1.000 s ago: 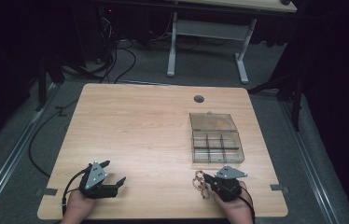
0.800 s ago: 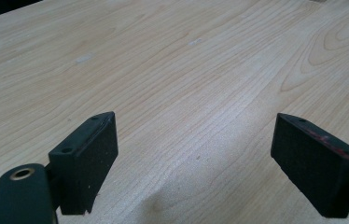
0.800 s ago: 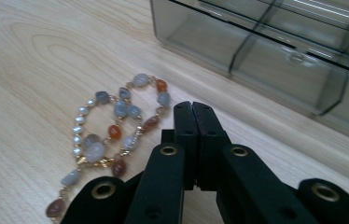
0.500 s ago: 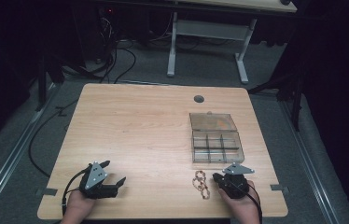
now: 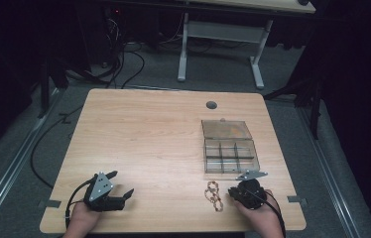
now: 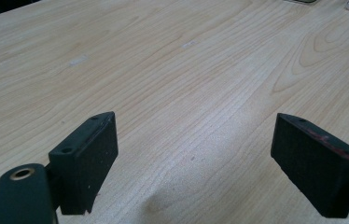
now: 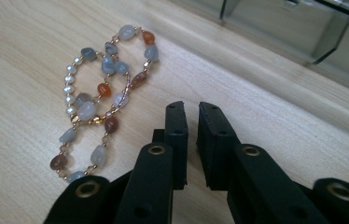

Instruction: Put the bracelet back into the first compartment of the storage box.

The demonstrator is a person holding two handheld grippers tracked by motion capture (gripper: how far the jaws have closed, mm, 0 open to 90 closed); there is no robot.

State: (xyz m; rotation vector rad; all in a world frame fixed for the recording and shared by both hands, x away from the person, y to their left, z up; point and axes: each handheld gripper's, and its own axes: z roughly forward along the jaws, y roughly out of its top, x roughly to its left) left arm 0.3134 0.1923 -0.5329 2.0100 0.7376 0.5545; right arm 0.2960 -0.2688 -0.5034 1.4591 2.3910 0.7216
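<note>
My right gripper (image 7: pixel 191 116) has just been opening, jaws a narrow slit apart, nothing between them; the looped bracelet of grey, orange and pearl beads (image 7: pixel 100 100) lies on the light wooden table (image 5: pixel 144 134) just beside it, near the clear plastic compartment box (image 5: pixel 229 148). My left gripper (image 6: pixel 196 154) rests wide open over bare wood, well apart.

The left hand (image 5: pixel 82 218) comes in from the near edge of the surface (image 5: pixel 149 134) and holds the left hand-held gripper (image 5: pixel 120 186) low over it, pointing to the right and a little away from the person. Its jaws stand wide apart with nothing between them, and its grey plate faces up. The right hand (image 5: pixel 260 213) also comes in from the near edge and holds the right hand-held gripper (image 7: pixel 191 122) low, pointing to the left. Its jaws have just been opening; a narrow gap shows between the pads, and nothing lies in it.
</note>
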